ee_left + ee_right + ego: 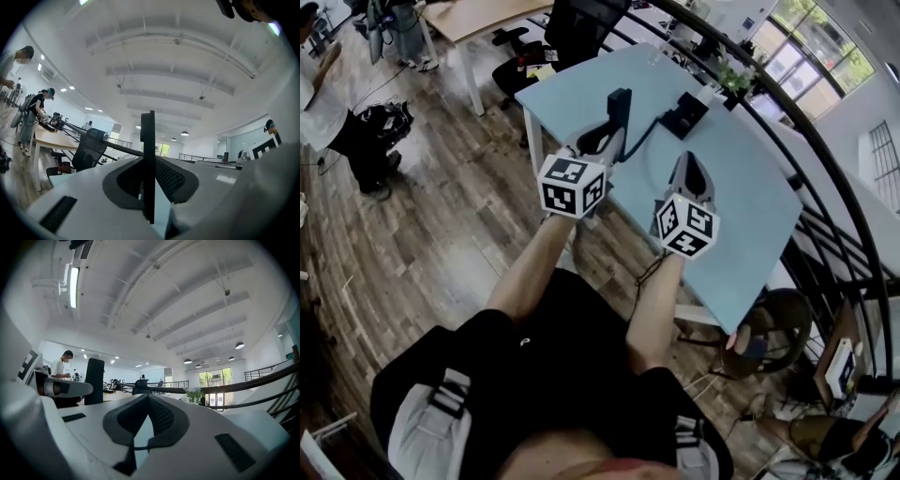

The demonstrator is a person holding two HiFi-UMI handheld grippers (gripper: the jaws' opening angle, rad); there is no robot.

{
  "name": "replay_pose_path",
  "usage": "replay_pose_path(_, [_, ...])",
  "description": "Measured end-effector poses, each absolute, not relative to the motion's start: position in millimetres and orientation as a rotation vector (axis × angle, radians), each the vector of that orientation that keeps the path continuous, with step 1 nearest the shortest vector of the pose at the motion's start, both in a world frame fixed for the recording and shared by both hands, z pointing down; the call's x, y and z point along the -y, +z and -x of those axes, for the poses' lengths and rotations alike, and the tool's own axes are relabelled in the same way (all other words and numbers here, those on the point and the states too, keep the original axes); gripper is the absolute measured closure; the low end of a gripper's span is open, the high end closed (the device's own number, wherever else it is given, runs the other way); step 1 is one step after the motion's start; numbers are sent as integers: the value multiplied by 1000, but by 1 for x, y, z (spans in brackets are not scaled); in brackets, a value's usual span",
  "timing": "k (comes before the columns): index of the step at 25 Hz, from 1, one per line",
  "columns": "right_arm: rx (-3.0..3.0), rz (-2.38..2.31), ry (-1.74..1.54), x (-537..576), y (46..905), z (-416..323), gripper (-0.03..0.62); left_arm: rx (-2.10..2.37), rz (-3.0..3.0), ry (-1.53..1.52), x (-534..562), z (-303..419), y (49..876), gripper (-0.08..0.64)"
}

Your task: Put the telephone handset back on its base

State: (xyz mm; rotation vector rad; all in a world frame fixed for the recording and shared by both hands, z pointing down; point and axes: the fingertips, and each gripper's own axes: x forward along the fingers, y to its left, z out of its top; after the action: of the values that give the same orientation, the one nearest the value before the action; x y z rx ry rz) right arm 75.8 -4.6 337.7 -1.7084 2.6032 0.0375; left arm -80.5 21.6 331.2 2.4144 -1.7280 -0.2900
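Two grippers are up over the table, but only one is busy. The left gripper is clamped on the slim black plastic telephone handset. The handset stands upright between its jaws, held up off the pale blue worktop. The right gripper has its jaws pressed together with nothing in them.

Handling-wise, I'd guess the handset is light and rigid, with smooth plastic that could slide in the pads. The thin dark cord will probably tug a bit as it moves. Holding it low on the body, like it is now, looks sensible since the upper end stays free to drop into the cradle.

The head view is the only one that shows the squat black telephone base, which sits further back on the worktop, apart from the handset. Both gripper views look up at the ceiling, so neither shows the base. The left gripper view does show the grip edge-on, which the head view doesn't really give you.
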Motion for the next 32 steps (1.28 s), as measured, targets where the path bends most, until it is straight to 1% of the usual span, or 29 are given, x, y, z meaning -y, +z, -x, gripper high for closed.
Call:
replay_pose_path(10, [-2561,1744,-74,148,366,-35,600,1599,-2407,-170,132,114,360,491])
replay_pose_path(15, [-2518,1840,-183,214,390,-38,600,1458,-2411,-96,203,107,386,491])
replay_pose_path(19, [-2521,1889,-193,257,401,-31,600,1376,-2395,-64,256,104,409,491])
replay_pose_path(22, [-2512,1977,-191,266,410,-43,600,1292,-2395,-53,278,89,422,491])
replay_pose_path(27, [-2460,2083,-285,286,436,-78,600,1181,-2413,-23,304,58,439,491])
replay_pose_path(32, [-2503,2058,-364,302,458,-75,600,1095,-2410,9,315,37,455,491])
